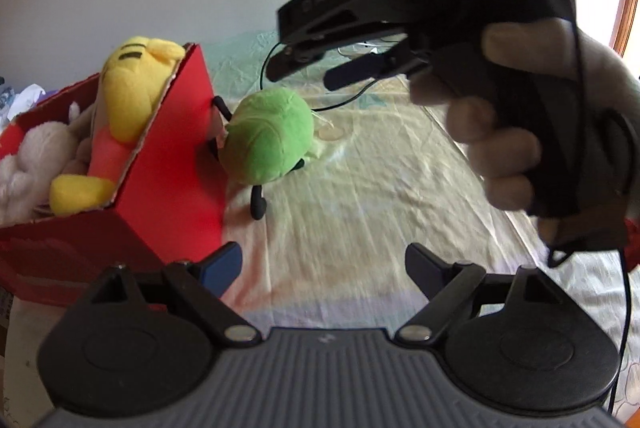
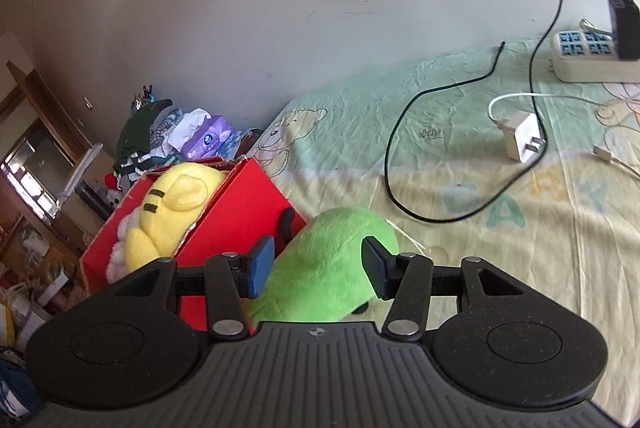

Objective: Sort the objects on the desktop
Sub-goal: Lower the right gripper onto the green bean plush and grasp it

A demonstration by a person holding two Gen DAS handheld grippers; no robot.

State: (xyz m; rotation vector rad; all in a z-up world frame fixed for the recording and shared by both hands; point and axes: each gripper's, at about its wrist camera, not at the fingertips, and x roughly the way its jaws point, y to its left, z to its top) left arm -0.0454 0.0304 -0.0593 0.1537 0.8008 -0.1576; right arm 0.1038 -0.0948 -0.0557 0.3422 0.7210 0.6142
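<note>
While our right hand-held gripper [image 2: 317, 272] spreads wide over the green plush [image 2: 328, 268], our left hand-held gripper [image 1: 323, 270] waits released beside the red box [image 1: 176, 163].

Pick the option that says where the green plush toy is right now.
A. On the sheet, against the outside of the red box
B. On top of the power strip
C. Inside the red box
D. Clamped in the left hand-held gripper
A: the green plush toy lies on the sheet against the red box's outer wall; the yellow plush is inside.
</note>
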